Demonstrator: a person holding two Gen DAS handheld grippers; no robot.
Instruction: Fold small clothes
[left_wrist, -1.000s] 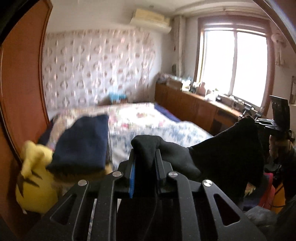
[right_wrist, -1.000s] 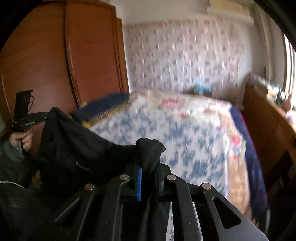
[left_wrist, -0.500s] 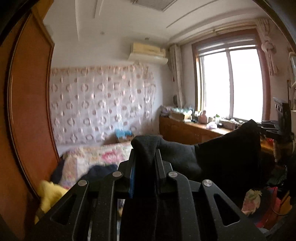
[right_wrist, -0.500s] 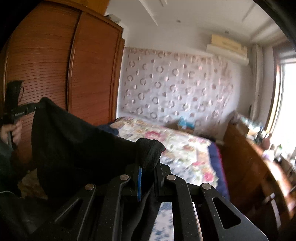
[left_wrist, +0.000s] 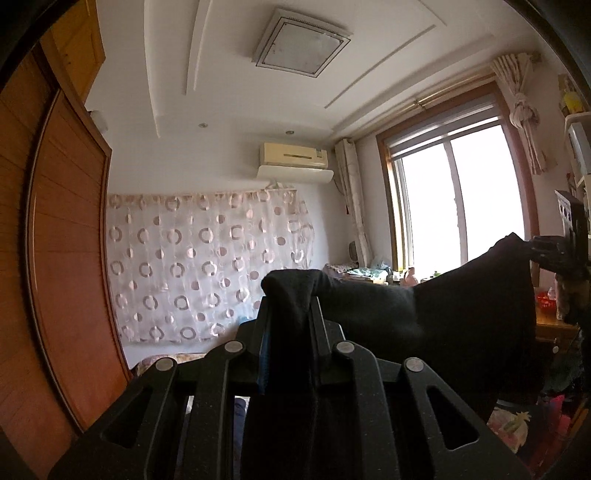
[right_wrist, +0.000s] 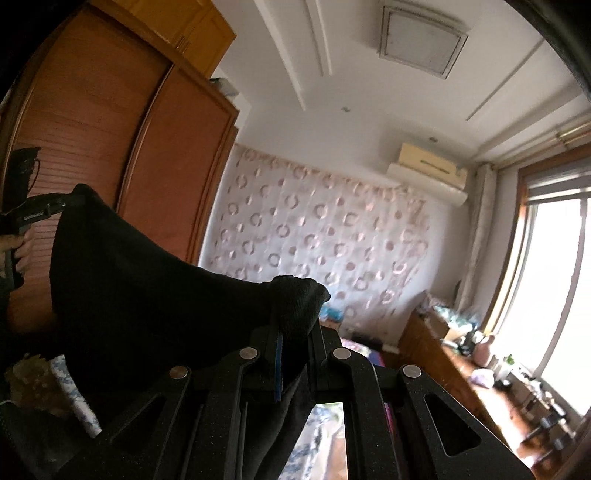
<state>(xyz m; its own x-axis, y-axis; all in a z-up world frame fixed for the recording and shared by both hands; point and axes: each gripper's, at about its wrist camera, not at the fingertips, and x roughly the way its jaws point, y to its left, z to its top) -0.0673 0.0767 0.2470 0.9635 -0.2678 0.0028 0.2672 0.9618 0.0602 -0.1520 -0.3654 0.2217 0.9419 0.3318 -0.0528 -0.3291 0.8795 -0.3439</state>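
Note:
A black garment (left_wrist: 436, 310) hangs stretched in the air between both grippers. My left gripper (left_wrist: 290, 306) is shut on one corner of it, and cloth bunches over the fingertips. In the left wrist view the other corner runs up to the right gripper (left_wrist: 546, 251) at the right edge. My right gripper (right_wrist: 295, 317) is shut on its corner of the black garment (right_wrist: 140, 280). In the right wrist view the cloth spans left to the left gripper (right_wrist: 55, 203), held by a hand (right_wrist: 14, 247).
A brown wardrobe (right_wrist: 122, 140) stands on the left. A curtain with ring patterns (left_wrist: 199, 266) covers the far wall under an air conditioner (left_wrist: 295, 158). A window (left_wrist: 458, 206) and a cluttered wooden sideboard (right_wrist: 465, 362) are on the right. The floral bed (right_wrist: 325, 424) lies low below.
Both grippers have risen with the black garment held taut between them. The views tilted upward: the bed dropped nearly out of sight and the ceiling came into view.

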